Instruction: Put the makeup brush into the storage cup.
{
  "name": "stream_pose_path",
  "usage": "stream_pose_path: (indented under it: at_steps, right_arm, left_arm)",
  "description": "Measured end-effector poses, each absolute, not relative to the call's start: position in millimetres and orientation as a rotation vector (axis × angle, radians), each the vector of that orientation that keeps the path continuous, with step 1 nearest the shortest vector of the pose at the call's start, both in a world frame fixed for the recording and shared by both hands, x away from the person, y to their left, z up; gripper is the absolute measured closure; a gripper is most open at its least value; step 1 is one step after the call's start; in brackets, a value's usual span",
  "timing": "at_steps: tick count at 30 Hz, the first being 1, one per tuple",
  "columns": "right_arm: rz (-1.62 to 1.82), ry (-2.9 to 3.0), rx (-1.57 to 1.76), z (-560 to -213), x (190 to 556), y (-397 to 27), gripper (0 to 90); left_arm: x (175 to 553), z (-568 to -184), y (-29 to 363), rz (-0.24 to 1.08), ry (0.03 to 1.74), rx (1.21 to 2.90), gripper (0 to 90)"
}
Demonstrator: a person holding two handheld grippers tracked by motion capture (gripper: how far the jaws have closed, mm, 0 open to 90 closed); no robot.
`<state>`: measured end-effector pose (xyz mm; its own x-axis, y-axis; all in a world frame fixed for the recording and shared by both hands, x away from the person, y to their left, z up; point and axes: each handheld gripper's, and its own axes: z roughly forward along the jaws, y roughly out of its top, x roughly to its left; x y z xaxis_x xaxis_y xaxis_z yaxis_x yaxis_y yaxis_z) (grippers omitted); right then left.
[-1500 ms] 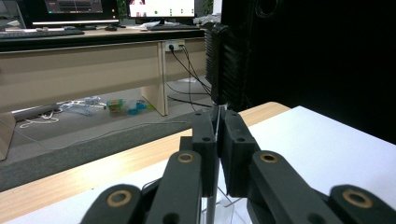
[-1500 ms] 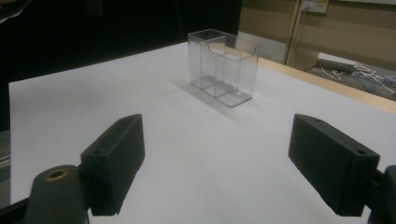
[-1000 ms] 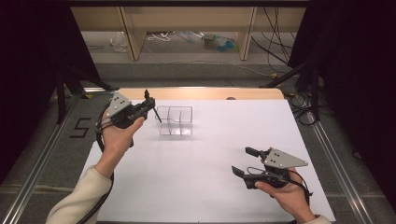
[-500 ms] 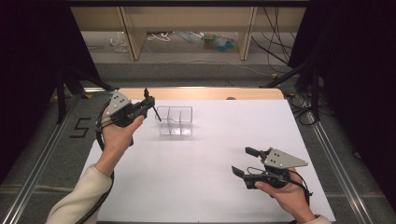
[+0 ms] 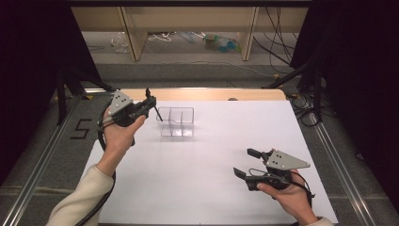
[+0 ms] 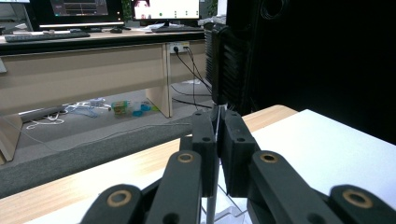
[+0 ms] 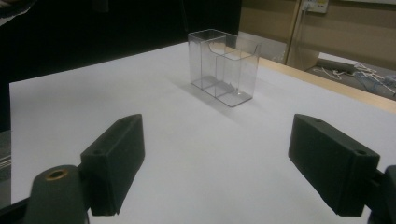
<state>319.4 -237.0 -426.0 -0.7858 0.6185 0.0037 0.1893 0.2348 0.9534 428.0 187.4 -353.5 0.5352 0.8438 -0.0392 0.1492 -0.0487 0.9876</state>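
The left gripper (image 5: 151,101), pinching a thin black stick (image 5: 159,115), hovered just left of the clear box (image 5: 176,121); the right gripper (image 5: 248,163) sat wide open, well apart.

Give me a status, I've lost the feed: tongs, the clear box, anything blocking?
Left tongs shut on a thin black stick, beside the clear box. Right tongs open, nothing between them, low over the white table. Nothing blocking.

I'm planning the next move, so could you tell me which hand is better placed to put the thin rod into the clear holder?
Left. The left claw is shut on the thin rod beside the clear holder; the right claw is open, farther away.
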Motion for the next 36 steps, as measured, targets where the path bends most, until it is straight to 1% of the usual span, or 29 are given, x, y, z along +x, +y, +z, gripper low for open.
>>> stream_pose_path:
  at_steps: [36]
  right_arm:
    - [1.569, 2.136, 0.746, -426.3, 319.5, -237.0, 19.7]
  left_arm:
    - [437.7, -353.4, 181.8, 0.708, 0.879, 1.547, 85.1]
